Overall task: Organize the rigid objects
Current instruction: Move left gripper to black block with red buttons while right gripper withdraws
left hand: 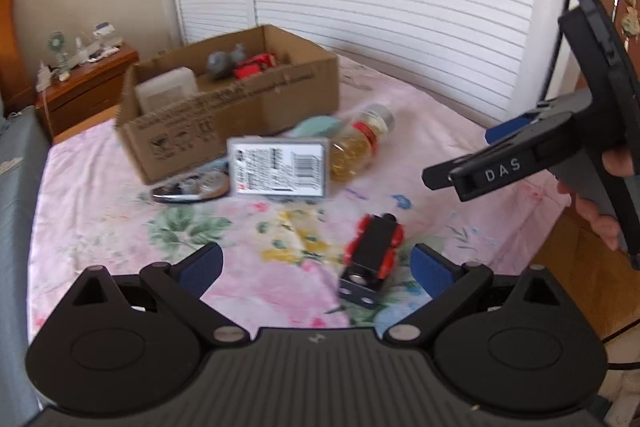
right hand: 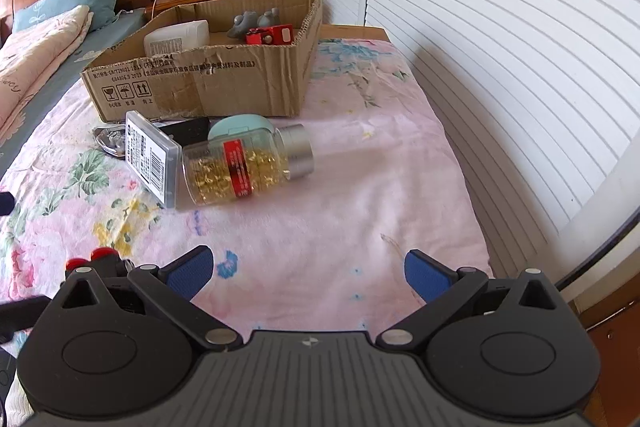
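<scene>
Both tongs are seen spread wide with nothing held: left tongs point(left hand: 316, 263) hover low over the pink floral bedspread point(right hand: 360, 187), right tongs point(right hand: 308, 267) are held above bare bedspread further right. The small black-and-red blocky plastic toy vehicle point(left hand: 370, 259) is lying on the bed directly ahead of the left tongs, between the blue ribbed pads point(left hand: 202, 267), nearer the right-hand pad; its long axis is run roughly along the tongs' pointing direction, tilted slightly right at the far end. The left hand is judged much nearer; in the right wrist view only the toy's red knobs are glimpsed at lower left, outside the right tongs' span. A short forward-down move and a closing across the toy's narrow width are probably what is called for. Further ahead, the clear plastic bottle of gold capsules with red label and silver cap point(right hand: 244, 163) is lying on its side, touching the flat grey hard case with barcode label point(right hand: 150, 159); a mint-green rounded object point(right hand: 240, 125) is partly hidden behind them. The open brown corrugated cardboard box point(right hand: 200, 87) is set beyond, already holding a white plastic jug point(right hand: 176, 37), grey rounded figures point(right hand: 256, 21) and a red toy point(right hand: 270, 35). All look hard, smooth; the bedding is soft and may give under pressing.
</scene>
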Motion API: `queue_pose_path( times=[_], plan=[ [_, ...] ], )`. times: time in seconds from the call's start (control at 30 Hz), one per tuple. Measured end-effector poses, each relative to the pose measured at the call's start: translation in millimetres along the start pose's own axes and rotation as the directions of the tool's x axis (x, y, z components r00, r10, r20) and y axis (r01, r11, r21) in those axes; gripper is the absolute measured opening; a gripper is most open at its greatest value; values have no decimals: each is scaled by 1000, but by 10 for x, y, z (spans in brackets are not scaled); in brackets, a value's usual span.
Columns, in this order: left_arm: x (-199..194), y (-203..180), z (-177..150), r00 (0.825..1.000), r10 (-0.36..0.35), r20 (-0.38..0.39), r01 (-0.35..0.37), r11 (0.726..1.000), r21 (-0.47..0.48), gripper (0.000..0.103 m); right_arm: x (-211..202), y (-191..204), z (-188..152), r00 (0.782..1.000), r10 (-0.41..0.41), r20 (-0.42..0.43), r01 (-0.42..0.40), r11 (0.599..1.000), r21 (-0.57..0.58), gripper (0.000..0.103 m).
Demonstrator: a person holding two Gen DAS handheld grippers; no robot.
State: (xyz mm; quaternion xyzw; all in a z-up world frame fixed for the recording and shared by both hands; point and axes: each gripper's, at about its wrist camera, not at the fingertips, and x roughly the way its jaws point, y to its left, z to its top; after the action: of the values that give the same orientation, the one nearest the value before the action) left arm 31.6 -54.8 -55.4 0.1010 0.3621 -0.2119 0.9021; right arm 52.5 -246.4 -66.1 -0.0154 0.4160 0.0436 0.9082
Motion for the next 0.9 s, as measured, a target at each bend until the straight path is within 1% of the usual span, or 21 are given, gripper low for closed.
queue_pose_path(
  times=[0.13, 0.23, 0.3, 0.6, 0.67, 0.77, 0.8, 0.9],
  plan=[
    [174, -57, -28, 999, 0, -40, 0, 1000, 4, 100, -36, -31, -68, 1000, 1, 0, -1, 1000, 6, 103],
    [270, -22, -25, 998, -6, -58, 5, 1000, -22, 100, -63, -40, -97, 1000, 2, 0, -2, 1000, 7, 103],
    [308, 11, -19, 998, 3, -66, -6, 999, -35, 100, -70, -47, -95, 1000, 0, 3, 0, 1000, 11, 103],
    [363, 228, 38, 998, 37, -60, -41, 996, -75, 100, -15, -51, -52, 1000, 6, -2, -6, 1000, 17, 103],
    [378, 264, 58, 996, 68, -62, -73, 994, -77, 100, -2, -45, -52, 1000, 6, -5, -6, 1000, 15, 103],
    [419, 288, 88, 991, 120, -62, -123, 991, -50, 100, 21, -41, -47, 1000, 6, -11, -6, 1000, 14, 103],
    [426, 294, 101, 991, 123, -60, -126, 991, -48, 100, 25, -43, -46, 1000, 7, -11, -7, 1000, 15, 103],
    [455, 304, 143, 995, 87, -41, -89, 995, -54, 100, 43, -48, -45, 1000, 7, -16, -7, 1000, 17, 103]
  ],
)
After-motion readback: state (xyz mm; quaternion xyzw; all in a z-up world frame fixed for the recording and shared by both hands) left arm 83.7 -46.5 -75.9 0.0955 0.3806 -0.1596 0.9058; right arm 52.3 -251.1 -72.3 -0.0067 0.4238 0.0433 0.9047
